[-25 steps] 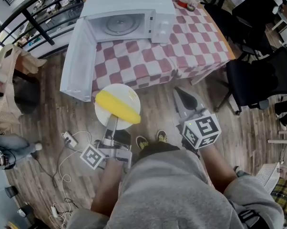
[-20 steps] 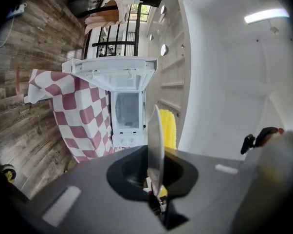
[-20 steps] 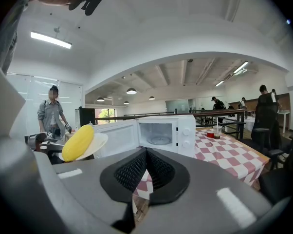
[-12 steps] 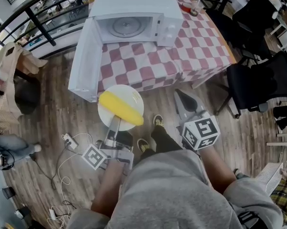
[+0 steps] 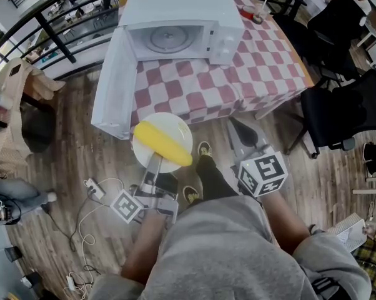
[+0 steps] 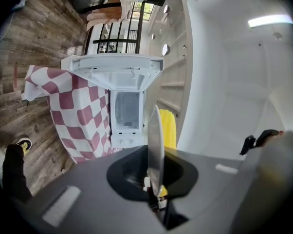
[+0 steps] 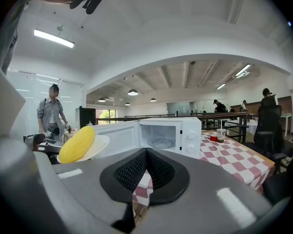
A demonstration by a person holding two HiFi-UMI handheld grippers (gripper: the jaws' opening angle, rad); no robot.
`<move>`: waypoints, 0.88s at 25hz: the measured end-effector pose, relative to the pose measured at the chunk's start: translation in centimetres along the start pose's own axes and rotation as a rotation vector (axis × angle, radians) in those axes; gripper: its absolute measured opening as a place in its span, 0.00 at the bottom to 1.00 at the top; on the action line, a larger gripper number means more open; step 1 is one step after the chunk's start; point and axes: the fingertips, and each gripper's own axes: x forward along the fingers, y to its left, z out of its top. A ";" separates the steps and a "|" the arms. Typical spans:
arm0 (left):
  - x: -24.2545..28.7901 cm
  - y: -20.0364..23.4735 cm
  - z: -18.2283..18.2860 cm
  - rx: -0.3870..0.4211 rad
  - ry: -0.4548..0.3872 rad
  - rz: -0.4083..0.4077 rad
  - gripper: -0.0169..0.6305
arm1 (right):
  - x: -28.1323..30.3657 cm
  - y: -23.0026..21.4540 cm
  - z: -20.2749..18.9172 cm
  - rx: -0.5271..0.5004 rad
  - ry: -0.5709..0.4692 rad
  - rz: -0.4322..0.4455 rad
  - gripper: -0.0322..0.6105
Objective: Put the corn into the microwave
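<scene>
A: Where is the corn point(image 5: 163, 144) now?
B: It lies on a white plate point(image 5: 175, 123), held in the air before the microwave point(image 5: 175, 10), lower than the open cavity and near the free edge of the microwave door point(image 5: 113, 86). It is not inside yet
A: What holds the plate?
B: The left gripper point(image 5: 155, 162), jaws pinched narrow on the plate rim, on the side far from the microwave. I think the plate is kept level because the round cob could roll off
A: And the right gripper point(image 5: 243, 132)?
B: Its jaws are pressed together on nothing, and it waits before the microwave, beside the plate. Probably it is kept free to close the door afterwards
A: What is around?
B: The microwave stands on a red and white checked tablecloth point(image 5: 238, 67); a cup with a straw point(image 5: 258, 14) is at its back right corner. Below is a wooden plank floor point(image 5: 63, 155) with a power strip point(image 5: 92, 185). A black railing point(image 5: 50, 34) runs behind the microwave, black office chairs point(image 5: 338, 105) stand to its right, and the room is large, with ceiling lamps point(image 7: 133, 92)
</scene>
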 end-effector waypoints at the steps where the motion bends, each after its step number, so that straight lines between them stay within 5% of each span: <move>1: 0.3 0.2 0.0 0.000 0.002 0.001 0.06 | 0.3 -0.2 0.0 0.000 -0.003 0.000 0.04; 22: 12.3 3.6 3.7 0.016 0.002 0.007 0.06 | 11.5 -8.2 0.5 -0.017 0.016 0.043 0.04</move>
